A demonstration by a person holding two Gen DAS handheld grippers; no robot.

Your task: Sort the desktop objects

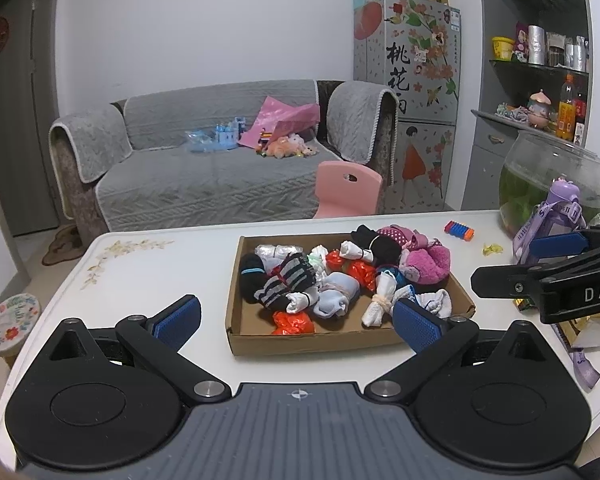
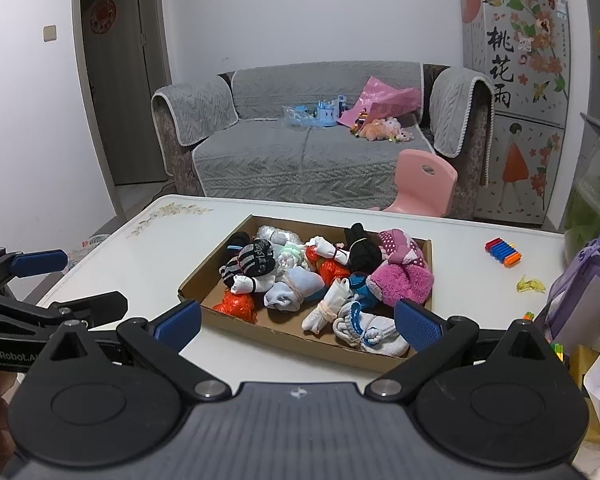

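Both pairs of blue-padded fingers stand wide apart and hold nothing: the left gripper (image 1: 296, 322) and the right gripper (image 2: 298, 324) hover over the near part of a white table (image 1: 148, 280) with a floral print at its 10 o'clock corner. Between the spread fingers, toward 12 o'clock, sits a shallow cardboard tray (image 1: 236, 312) heaped with rolled socks (image 2: 292, 292), a fuzzy pink slipper (image 1: 428, 264) at its 2 o'clock corner. Past the tray at 1 o'clock lie a striped toy (image 2: 503, 254) and a small yellow clip (image 2: 531, 285), apart from each other on bare tabletop. At 3 o'clock the right side is crowded: a purple bottle (image 1: 556, 220) stands before a glass fishbowl (image 1: 552, 176) of green water. At 9 o'clock the tabletop is bare up to its rounded edge. Beyond the far edge stand a pink chair (image 2: 424, 184), a grey sofa (image 1: 204, 168) and a decorated fridge (image 1: 412, 60)
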